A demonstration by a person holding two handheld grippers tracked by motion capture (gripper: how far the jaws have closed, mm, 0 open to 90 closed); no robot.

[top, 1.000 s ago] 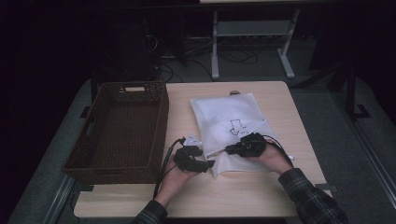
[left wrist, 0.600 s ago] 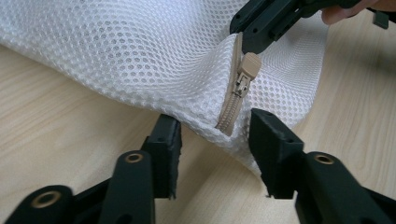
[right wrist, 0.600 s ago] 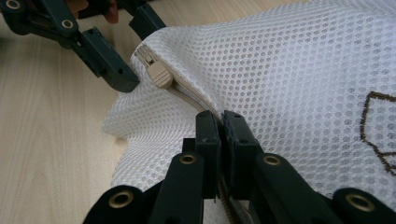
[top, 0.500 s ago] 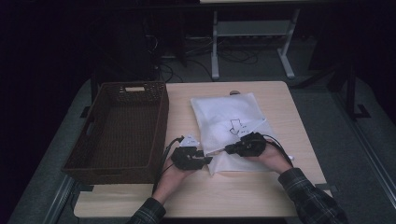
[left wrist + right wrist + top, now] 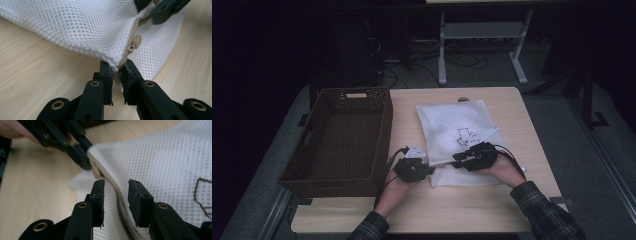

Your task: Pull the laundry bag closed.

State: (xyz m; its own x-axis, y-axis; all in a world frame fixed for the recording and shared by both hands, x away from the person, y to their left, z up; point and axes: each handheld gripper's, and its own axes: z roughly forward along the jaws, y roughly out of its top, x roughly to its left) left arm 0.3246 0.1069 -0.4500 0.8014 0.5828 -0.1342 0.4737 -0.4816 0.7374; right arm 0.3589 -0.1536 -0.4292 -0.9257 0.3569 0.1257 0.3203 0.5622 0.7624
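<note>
The mesh bag (image 5: 457,135) lies flat on the pale wooden table (image 5: 512,107), right of the woven basket (image 5: 342,137) and touching neither its wall nor the table's far edge; it is a white, soft, rectangular pouch of fine honeycomb netting, with a dark line drawing on its upper face and a beige zipper (image 5: 128,48) running along its near edge; the zipper's small plastic pull (image 5: 136,40) hangs just beyond the corner. The left gripper (image 5: 117,71) is clenched on that near corner of the bag, its black jaws pinching the netting and the zipper's end so that the fabric lifts slightly off the wood; in the high view it sits at the bag's near left corner, just beside the basket's front right corner. The right gripper (image 5: 116,186) stands released, its two black jaws apart on either side of the raised zipper seam, which runs between them without being pinched; the left gripper's tips show just ahead of it. The basket is dark brown, rectangular and deep, with a tight wicker weave; the table's top is smooth, light-grained wood.
</note>
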